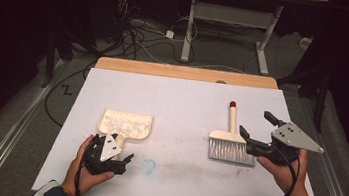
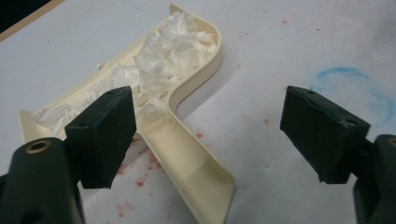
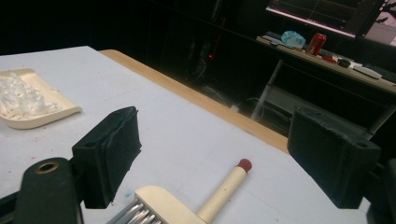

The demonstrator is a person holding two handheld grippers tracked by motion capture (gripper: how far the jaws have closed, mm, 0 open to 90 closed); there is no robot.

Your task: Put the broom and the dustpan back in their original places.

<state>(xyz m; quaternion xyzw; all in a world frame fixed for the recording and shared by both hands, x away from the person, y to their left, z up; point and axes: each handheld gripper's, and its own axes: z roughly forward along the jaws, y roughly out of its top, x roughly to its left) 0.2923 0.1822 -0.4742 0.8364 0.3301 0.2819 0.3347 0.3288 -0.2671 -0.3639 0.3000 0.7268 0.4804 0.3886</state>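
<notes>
Right in front of the left hand-held gripper [image 1: 114, 152], the cream dustpan [image 1: 126, 124] is sitting flat on the white surface [image 1: 181, 109], its pan heaped with white shredded scraps [image 2: 159, 60]. In the left gripper view its short open-channel handle [image 2: 191, 168] is pointing back toward the jaws, running between them but closer to the left one; the jaws are standing wide apart and gripping nothing. A blue smudge [image 2: 350, 88] is showing on the surface just past the right jaw, and little red specks are scattered around the handle.

Just ahead of the right hand-held gripper [image 1: 259, 131], the brush [image 1: 230, 140] is lying flat, cream handle with a red tip [image 3: 243, 164] pointing away, silvery bristles [image 1: 231, 151] toward the person. This hand-held gripper is also gaping open with nothing in it, and the brush handle is lying in the gap between the jaws in its own view.

Room-wise: the far wooden edge [image 1: 185, 72] is sitting well beyond both tools, and a broad bare stretch is lying between dustpan and brush. The right hand-held gripper is working near the surface's right edge, the left one near the front edge.
</notes>
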